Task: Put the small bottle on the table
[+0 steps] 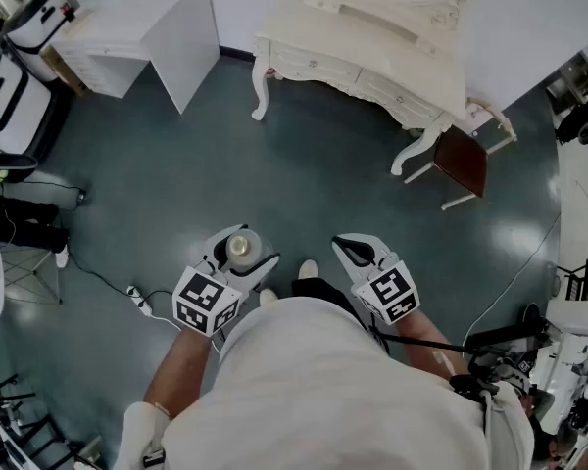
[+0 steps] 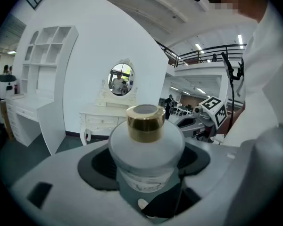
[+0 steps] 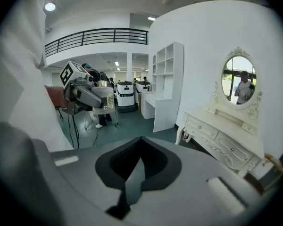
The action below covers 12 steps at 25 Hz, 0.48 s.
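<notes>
While we stand on the dark teal floor (image 1: 304, 164), well short of the furniture, we see a white shelf unit (image 1: 137, 27) against the wall at far left. Nearer, on the floor to our left, lies a white power strip (image 1: 138, 302) with its black cable. Our left gripper (image 1: 243, 253) is held low in front of our body, its jaws clamped on the small bottle (image 2: 146, 149). The dark pads (image 2: 98, 166) press on the pale round body from both sides. The bottle stands upright between them with its gold cap (image 2: 145, 122) on top. So the bottle is up in our grip, above the floor and well apart from the dressing table (image 1: 372, 42). Between the two grippers, the pale toes of our shoes (image 1: 307, 268) show just past the edge of our white top (image 1: 323, 390). To the right of them our right gripper (image 1: 351, 248) is about level with the left one, its jaws brought together with nothing between them. Farther off and to the right, the cream dressing table stands against the white wall on curved legs, with an oval mirror (image 2: 121, 79) above its drawers. A stool (image 1: 463, 160) with a dark brown seat stands at the table's right end, just beside the near leg.
</notes>
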{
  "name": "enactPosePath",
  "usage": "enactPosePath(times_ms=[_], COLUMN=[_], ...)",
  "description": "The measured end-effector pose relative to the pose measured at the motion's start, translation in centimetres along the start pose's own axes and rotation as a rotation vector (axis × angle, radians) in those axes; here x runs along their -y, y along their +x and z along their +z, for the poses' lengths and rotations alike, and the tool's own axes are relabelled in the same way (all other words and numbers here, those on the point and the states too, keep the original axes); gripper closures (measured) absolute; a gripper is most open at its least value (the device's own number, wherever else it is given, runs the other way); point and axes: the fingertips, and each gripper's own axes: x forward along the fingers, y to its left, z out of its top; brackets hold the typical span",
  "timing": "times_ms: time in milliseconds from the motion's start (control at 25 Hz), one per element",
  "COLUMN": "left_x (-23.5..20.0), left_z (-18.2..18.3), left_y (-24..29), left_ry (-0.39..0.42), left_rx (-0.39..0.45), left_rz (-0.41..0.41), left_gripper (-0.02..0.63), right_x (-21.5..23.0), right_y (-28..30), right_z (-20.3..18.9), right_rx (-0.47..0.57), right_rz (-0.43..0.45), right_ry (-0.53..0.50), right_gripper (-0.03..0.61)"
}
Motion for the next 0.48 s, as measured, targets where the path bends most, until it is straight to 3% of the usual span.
enactPosePath(times_ms=[480], left_x=[0.8], left_z=[4.8], left_y=[7.9], left_ry=[0.061], left_rx=[-0.023], left_rz=[-0.042], left_gripper=[0.279], right_x=[8.7], right_y=[-1.3], right_z=[-0.3], right_rx=[0.031], right_rz=[-0.051], right_ry=[0.031], right_gripper=[0.578])
